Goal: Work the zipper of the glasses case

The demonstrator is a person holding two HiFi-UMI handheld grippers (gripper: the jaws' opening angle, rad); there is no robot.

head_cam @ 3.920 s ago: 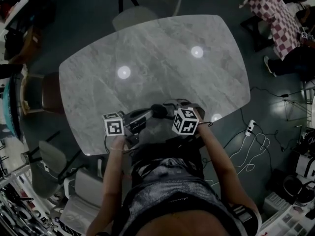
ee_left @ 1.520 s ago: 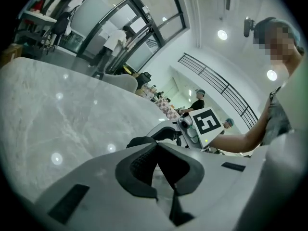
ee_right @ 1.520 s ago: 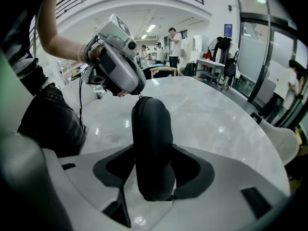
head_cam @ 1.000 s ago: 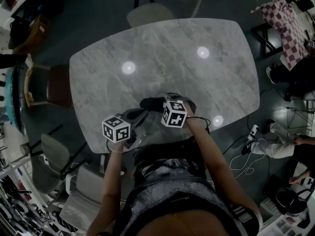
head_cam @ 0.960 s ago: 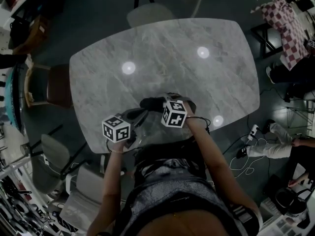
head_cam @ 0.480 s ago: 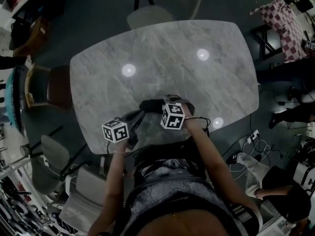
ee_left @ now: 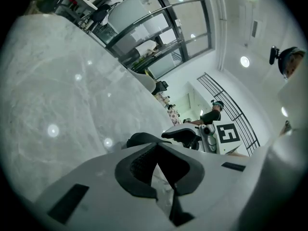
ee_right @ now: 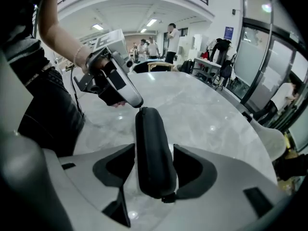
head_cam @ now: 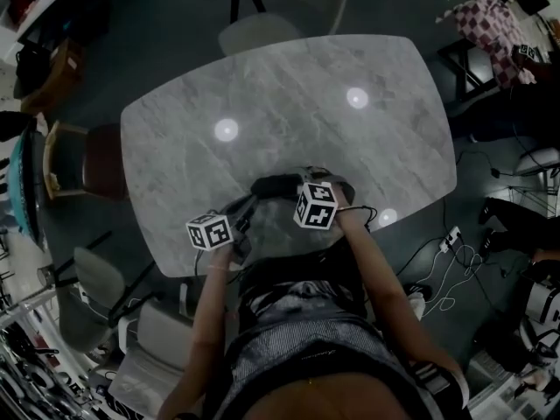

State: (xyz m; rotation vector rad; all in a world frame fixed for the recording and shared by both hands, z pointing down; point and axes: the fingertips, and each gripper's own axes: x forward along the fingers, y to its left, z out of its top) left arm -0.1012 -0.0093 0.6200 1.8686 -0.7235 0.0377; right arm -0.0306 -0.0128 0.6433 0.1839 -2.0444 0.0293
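A black, oblong, soft-shelled glasses case [ee_right: 149, 134] sits over the near part of a grey marble-patterned desk with rounded corners [head_cam: 289, 86], close to the edge where the person stands. No view shows whether its underside rests on the surface. The right gripper [ee_right: 154, 163] comes down on it steeply from above. Its fingers are spread wide enough to take the case's width and press on the two long sides near the end closest to that gripper's camera, so the case runs lengthwise away from the lens. The left gripper [ee_right: 137, 105] reaches in from the person's left, held by a bare hand [ee_right: 103, 76] with a thin band at the wrist. Its fingers are pressed together, with the tips right at the far, narrow end of the case, where the zipper line ends. Whether a zipper pull is caught between them is too small to tell. Two round ceiling-light reflections [head_cam: 226, 129] lie on the bare desk beyond the case. A pale chair [head_cam: 280, 11] stands at the far side and a brown chair [head_cam: 87, 160] at the left end.
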